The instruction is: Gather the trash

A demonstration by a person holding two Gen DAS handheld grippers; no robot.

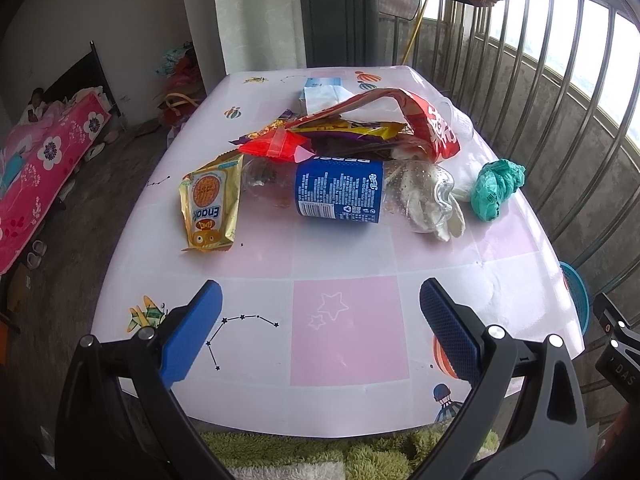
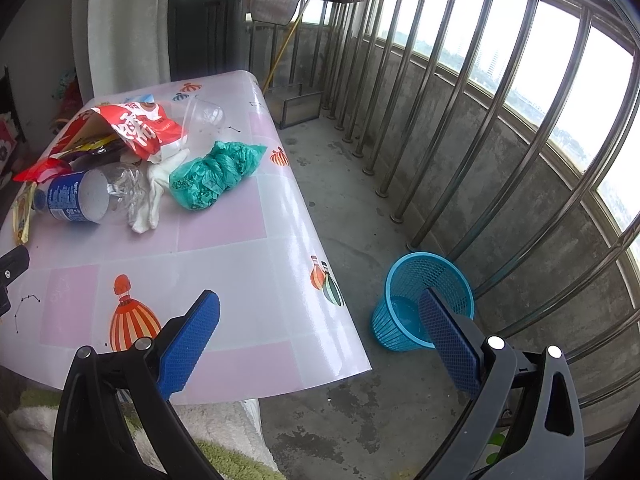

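Crushed Pepsi bottle (image 1: 340, 192), wrappers (image 1: 360, 128), green bag (image 1: 496, 188) piled on table; blue basket (image 2: 424, 300) on floor.

bright daylight through railing (image 2: 500, 92), fisheye-bent edges, sharp

The right gripper (image 2: 320, 336), blue-padded fingers spread wide with nothing between them, hangs over the near corner of the pink-and-white checked table (image 2: 224, 248). Up on that table, the crumpled teal plastic bag (image 2: 212, 172) lies nearest the right-hand edge, with a white rag (image 2: 154, 196) touching its left side. Left again lies a clear blue-labelled plastic bottle (image 2: 80, 198); behind it, a red snack bag (image 2: 136, 126). Down on the concrete floor right of the table stands a blue mesh wastebasket (image 2: 412, 300).
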